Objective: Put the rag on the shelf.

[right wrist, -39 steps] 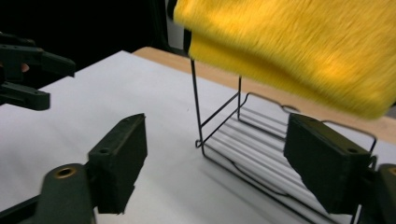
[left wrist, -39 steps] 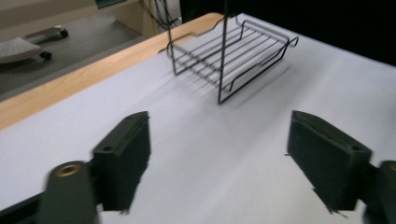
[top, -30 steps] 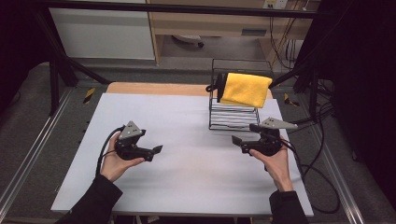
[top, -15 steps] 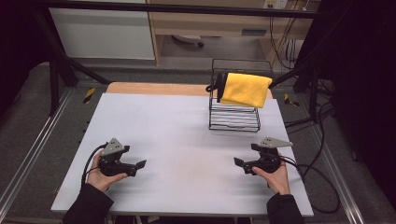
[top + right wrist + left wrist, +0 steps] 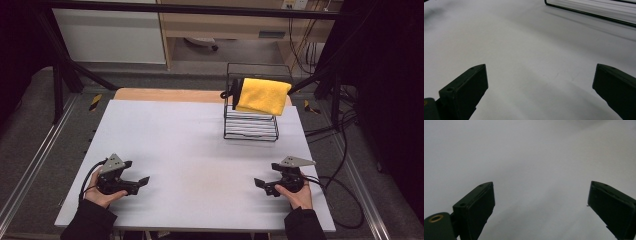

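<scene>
Since a second ago I have drawn both hands back to the near edge of the white table [image 5: 200, 135], well clear of the wire rack [image 5: 251, 125] and its draped yellow cloth [image 5: 262, 96]. Left gripper [image 5: 141, 182] and right gripper [image 5: 259, 184] rest with jaws apart, empty, which looks like a finish.

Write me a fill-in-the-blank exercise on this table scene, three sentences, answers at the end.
1. The cloth draped over the wire rack is ____ in colour.
2. Both the left claw and the right claw have their jaws ____.
3. The rack stands nearer the person's ____ claw.

Answers: yellow; open; right
</scene>
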A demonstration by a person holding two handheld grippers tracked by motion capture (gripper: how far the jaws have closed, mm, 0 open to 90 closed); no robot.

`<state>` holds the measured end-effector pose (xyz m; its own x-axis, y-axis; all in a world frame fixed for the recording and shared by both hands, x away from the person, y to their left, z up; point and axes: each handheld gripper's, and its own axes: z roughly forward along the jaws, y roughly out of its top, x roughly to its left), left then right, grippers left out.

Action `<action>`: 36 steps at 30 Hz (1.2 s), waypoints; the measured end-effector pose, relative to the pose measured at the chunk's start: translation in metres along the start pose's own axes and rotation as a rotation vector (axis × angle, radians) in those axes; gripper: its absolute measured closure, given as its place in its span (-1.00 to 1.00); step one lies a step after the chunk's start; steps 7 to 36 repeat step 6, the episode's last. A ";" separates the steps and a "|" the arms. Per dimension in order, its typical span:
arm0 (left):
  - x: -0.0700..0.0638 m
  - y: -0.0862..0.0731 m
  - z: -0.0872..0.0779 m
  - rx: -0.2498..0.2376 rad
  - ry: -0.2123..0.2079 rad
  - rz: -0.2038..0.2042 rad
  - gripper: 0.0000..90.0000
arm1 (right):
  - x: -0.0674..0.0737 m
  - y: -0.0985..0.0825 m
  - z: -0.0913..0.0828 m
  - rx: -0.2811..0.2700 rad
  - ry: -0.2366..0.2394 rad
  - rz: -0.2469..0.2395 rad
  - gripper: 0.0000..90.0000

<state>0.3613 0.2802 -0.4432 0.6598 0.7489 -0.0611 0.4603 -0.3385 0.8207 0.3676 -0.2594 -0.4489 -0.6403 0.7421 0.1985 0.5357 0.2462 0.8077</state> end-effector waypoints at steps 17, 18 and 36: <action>-0.001 -0.001 0.001 0.006 -0.006 0.005 -0.83 | 0.000 0.000 0.001 -0.001 0.001 -0.001 -0.99; -0.001 -0.001 0.001 0.006 -0.006 0.005 -0.83 | 0.000 0.000 0.001 -0.001 0.001 -0.001 -0.99; -0.001 -0.001 0.001 0.006 -0.006 0.005 -0.83 | 0.000 0.000 0.001 -0.001 0.001 -0.001 -0.99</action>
